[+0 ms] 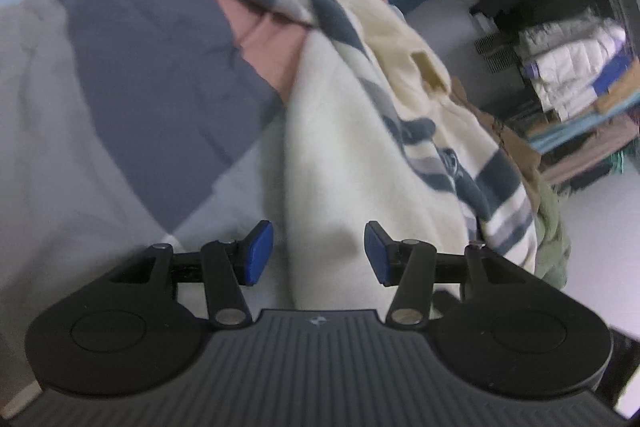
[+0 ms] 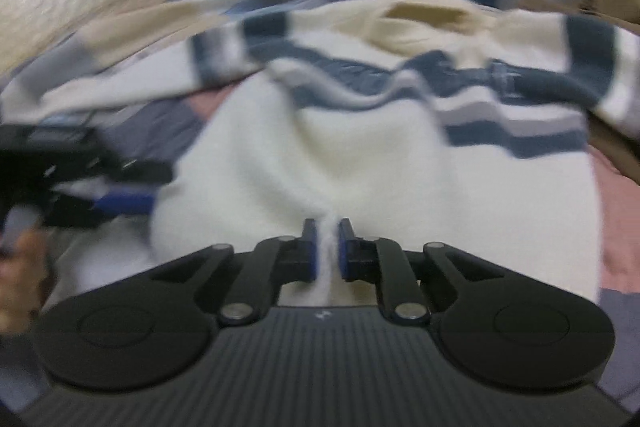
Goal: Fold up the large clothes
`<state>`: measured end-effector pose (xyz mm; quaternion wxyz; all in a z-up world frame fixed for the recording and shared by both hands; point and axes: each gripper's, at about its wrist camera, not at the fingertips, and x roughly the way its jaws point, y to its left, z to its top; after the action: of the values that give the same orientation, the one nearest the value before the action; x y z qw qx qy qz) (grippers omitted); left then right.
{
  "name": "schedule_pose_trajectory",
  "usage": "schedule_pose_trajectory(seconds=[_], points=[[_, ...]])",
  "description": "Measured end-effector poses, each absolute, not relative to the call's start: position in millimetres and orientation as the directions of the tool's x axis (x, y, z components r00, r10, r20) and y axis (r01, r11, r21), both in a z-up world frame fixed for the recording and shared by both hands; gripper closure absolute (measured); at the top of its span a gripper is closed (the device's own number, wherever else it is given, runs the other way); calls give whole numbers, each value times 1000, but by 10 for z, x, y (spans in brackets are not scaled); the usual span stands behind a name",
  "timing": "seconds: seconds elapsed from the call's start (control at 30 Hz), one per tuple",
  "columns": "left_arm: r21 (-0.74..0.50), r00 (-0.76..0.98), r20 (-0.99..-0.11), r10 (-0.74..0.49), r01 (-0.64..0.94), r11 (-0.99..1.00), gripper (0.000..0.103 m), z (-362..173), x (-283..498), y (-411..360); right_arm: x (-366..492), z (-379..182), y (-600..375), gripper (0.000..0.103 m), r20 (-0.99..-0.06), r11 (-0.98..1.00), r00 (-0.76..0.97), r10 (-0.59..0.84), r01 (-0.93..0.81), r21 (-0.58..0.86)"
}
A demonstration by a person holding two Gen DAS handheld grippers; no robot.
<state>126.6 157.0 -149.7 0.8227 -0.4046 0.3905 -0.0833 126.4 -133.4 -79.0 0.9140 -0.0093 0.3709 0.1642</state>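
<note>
Right tongs (image 2: 328,247): clamped on a pinched ridge of the sweater's cream hem; blue pads nearly together, fabric between them.
Left tongs (image 1: 319,254): apart; a fold of cream fabric lies in the gap, pads not pressing it.
Sweater (image 2: 360,147): cream with navy and grey stripes, spread ahead of both tongs on the bed; collar at the far end from the right tongs.
Bed cover (image 1: 152,75): grey, navy and pink patches, left of the left tongs.
Shelf of folded clothes (image 1: 572,75): far right of the left tongs.
Blur: right view smeared.
</note>
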Motion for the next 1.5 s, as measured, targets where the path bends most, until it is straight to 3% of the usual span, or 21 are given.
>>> schedule_pose_trajectory(seconds=[0.13, 0.3, 0.43, 0.53, 0.7, 1.07, 1.2, 1.5], points=[[-756, 656, -556, -510, -144, 639, 47, -1570, 1340, 1447, 1396, -911, -1503, 90, -708, 952, 637, 304, -219, 212], [-783, 643, -520, -562, -97, 614, 47, -1600, 1372, 1294, 1423, -930, -1471, 89, -699, 948, 641, 317, -222, 227], [-766, 625, -547, -556, -107, 634, 48, -1680, 1370, 1308, 1477, -946, -1551, 87, -695, 940, 633, 341, -212, 268], [-761, 619, -558, -553, -116, 639, 58, -1700, 1401, 1298, 1400, -907, -1617, 87, -689, 934, 631, 355, -216, 284], [-725, 625, -578, -525, -98, 682, 91, -1661, 1370, 1289, 1257, -833, -1619, 88, -676, 914, 616, 405, -251, 319], [-660, 703, -537, -466, -7, 751, 95, -933, 880, 1592, 974, -565, -1575, 90, -603, 838, 581, 546, -393, 380], [-607, 687, -593, -420, -39, 794, 97, -775, 683, 1761, 894, -503, -1554, 90, -595, 807, 546, 589, -431, 404], [-484, 619, -725, -303, -144, 863, 101, -897, 528, 1926, 955, -820, -1304, 90, -715, 849, 479, 510, -416, 326]])
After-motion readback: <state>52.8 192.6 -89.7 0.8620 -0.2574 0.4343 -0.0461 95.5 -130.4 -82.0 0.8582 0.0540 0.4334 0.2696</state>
